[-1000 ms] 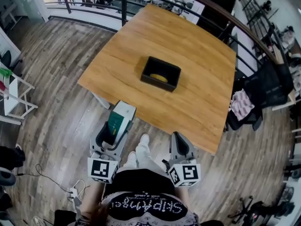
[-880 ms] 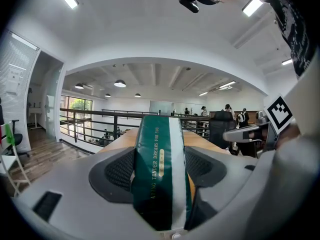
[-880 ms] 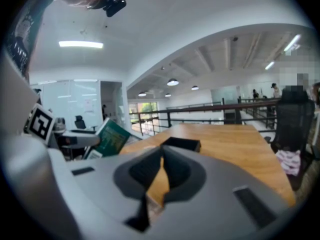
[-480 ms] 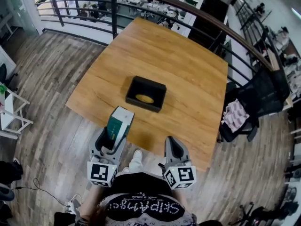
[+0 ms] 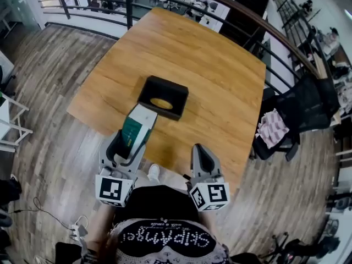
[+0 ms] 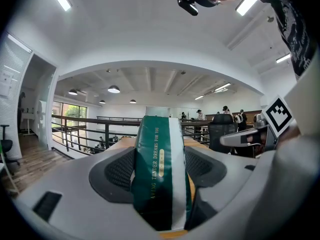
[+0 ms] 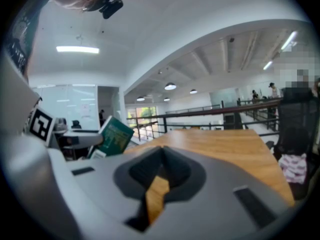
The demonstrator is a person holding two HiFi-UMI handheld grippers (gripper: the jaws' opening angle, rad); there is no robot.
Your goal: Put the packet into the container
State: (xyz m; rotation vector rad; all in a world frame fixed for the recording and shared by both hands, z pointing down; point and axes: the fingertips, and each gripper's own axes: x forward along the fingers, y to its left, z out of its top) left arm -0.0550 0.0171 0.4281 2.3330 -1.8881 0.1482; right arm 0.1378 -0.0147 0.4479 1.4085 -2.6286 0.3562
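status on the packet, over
Left gripper shut on packet, at the container's near edge. Right gripper shut, empty. Yellow item already inside container; nothing between.

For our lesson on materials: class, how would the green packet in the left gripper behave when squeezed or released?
Probably soft yet self-supporting: the packet bulges between the jaws but stands unbent beyond them. Likely light, since a grip on one end carries it. Its glossy wrap may slip.
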